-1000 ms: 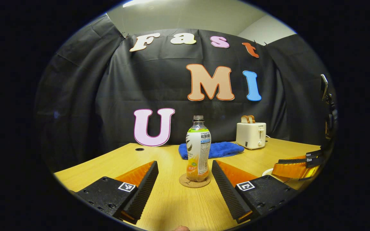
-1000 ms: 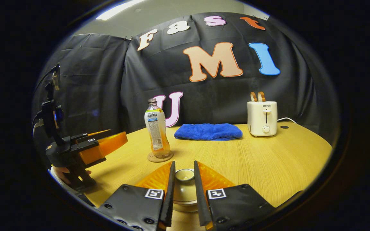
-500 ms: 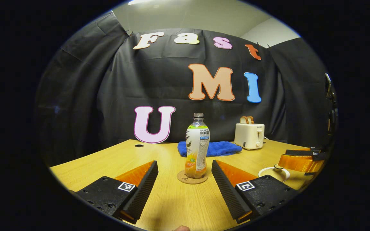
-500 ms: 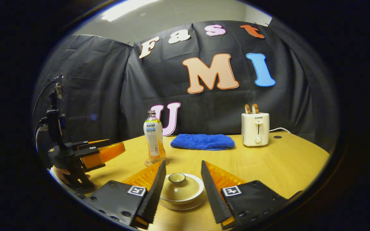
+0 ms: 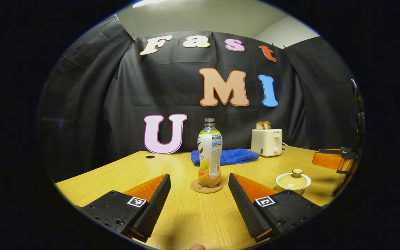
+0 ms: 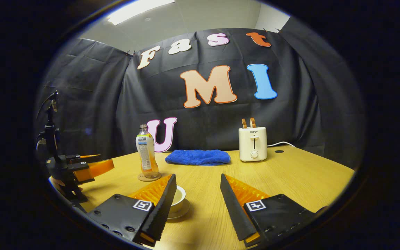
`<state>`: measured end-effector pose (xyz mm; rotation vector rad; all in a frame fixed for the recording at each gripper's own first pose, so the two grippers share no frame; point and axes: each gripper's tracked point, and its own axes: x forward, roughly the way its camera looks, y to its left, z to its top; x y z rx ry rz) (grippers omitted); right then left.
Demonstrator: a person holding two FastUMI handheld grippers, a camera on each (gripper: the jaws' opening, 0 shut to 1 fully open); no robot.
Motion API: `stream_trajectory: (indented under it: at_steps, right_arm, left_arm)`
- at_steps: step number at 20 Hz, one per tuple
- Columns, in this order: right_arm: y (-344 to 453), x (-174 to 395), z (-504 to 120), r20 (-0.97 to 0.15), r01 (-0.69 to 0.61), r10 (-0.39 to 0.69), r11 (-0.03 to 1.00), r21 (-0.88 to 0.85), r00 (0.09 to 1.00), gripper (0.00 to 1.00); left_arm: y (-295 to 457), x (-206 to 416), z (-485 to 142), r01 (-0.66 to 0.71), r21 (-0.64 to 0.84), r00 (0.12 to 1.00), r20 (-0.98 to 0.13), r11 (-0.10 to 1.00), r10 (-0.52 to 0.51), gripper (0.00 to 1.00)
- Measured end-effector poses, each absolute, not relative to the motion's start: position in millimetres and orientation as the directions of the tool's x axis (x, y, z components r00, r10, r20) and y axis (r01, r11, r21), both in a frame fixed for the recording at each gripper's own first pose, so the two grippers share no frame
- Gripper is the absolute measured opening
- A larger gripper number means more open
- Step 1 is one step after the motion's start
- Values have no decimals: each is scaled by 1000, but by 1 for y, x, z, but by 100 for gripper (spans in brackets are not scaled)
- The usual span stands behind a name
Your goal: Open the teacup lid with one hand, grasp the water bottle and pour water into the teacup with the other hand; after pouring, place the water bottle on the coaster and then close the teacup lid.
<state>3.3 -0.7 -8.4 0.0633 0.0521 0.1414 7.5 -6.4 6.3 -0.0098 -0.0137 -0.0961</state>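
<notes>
— How are my hands sitting?
— I hold the left gripper [image 5: 199, 203] low over the desk [image 5: 186, 222], fingers wide apart, gripping nothing; the right gripper [image 6: 197, 205] likewise.
— The bottle?
— The water bottle [image 5: 209, 153] stands upright on the coaster [image 5: 206, 186], ahead between my left fingers. The lidded teacup [image 5: 293, 180] sits right of them.

In the left gripper view the left gripper [image 5: 199, 194] hangs low over the wooden table [image 5: 116, 173], its fingers spread wide with nothing between them. Ahead stands the bottle [image 5: 209, 154], upright on a round cork coaster [image 5: 206, 186]. To the right sits the teacup [image 5: 293, 181], its lid [image 5: 292, 177] on. Beyond it, at the right edge, the right gripper [image 5: 330, 159] shows. A blue cloth [image 5: 234, 156] and a toaster [image 5: 266, 141] lie behind, near the wall
</notes>
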Motion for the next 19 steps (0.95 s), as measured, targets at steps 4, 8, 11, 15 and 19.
stream_trajectory:
  at_steps: [4, 8, 11, 15, 19]
  right_arm:
    - [0, 2, -6, -35, -141, 143, 988, 55, 989, 80]
    - [5, 1, -6, -32, -145, 145, 989, 16, 989, 82]
    - [5, 0, -6, -33, -140, 141, 990, 9, 990, 80]
    - [5, 0, -5, -32, -136, 136, 991, 6, 990, 82]
    - [5, -1, -5, -33, -134, 134, 991, 6, 990, 82]
  left_arm:
    - [-4, 8, 3, 82, -9, 997, -2, 997, -82, 97]
    - [-3, 8, 3, 75, -8, 997, -2, 997, -75, 97]
    - [-2, 8, 2, 72, -9, 997, -3, 997, -72, 98]
    - [-2, 8, 2, 72, -7, 997, -3, 997, -72, 98]
    - [-3, 9, 2, 72, -8, 997, -3, 997, -72, 98]
